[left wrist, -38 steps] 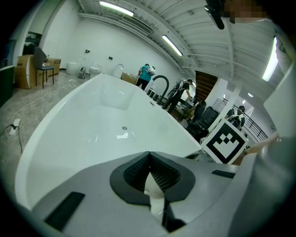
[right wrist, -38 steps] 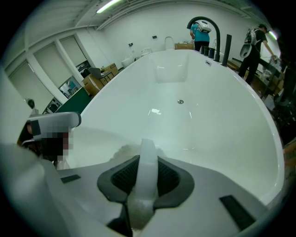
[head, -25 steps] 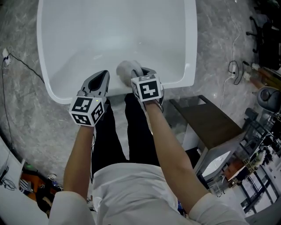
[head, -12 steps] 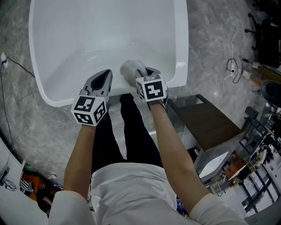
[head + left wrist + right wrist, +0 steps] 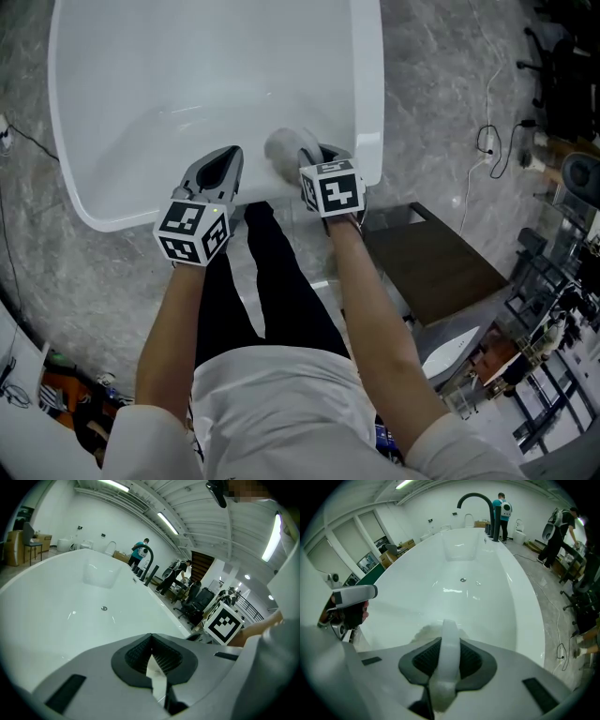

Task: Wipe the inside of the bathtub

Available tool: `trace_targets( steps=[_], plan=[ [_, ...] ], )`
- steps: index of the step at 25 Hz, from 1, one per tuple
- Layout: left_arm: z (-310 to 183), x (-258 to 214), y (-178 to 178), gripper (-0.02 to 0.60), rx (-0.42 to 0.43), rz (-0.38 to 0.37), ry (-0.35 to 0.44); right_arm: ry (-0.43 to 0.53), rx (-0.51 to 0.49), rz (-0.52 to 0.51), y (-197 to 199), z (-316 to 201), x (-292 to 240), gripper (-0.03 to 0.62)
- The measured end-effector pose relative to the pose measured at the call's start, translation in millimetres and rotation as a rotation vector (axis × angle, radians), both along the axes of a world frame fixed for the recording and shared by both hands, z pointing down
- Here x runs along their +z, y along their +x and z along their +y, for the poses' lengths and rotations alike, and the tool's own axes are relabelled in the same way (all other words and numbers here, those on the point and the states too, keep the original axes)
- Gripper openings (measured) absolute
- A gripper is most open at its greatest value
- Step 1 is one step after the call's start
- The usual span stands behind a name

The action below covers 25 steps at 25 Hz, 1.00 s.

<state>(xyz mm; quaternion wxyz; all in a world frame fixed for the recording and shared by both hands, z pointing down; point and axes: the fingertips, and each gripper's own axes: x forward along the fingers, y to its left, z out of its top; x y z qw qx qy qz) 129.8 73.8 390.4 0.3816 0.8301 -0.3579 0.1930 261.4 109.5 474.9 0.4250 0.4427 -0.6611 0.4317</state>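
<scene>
Both now nearer the bathtub (image 5: 187, 75) corner: right gripper (image 5: 307, 157) clamping cloth (image 5: 284, 147), left gripper (image 5: 221, 167) closed.

Floor (image 5: 450, 84): grey veined marble, glossy.
Bathtub (image 5: 367, 94): white, stands on the floor at 11 o'clock.
Low table (image 5: 436, 267): dark brown, at 4 o'clock.
Cables: white one (image 5: 485, 141) at 2 o'clock; black one (image 5: 33, 142) at 10 o'clock.

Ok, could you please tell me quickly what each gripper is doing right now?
Left gripper: closed, holding nothing.
Right gripper: closed on the grey cloth.
</scene>
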Motion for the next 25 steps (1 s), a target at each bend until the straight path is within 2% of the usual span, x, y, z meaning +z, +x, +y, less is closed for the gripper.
trace_targets(
  steps=[7,13,20,25],
  plan=[
    [-0.2,3.2,14.2,0.009,0.003,-0.004,-0.004,-0.011,-0.034,0.017,18.4,-1.1,2.5,0.097],
    [-2.9,3.9,20.8,0.009,0.010,0.001,0.007,-0.038,-0.115,0.057,17.9,-0.2,7.4,0.097],
    [-3.4,13.0,8.8,0.009,0.018,-0.017,0.004,-0.063,-0.201,0.089,15.6,-5.9,19.8,0.097],
    [-6.0,18.3,2.8,0.009,0.021,-0.033,0.010,-0.062,-0.226,0.101,15.2,-16.6,34.0,0.097]
  ],
)
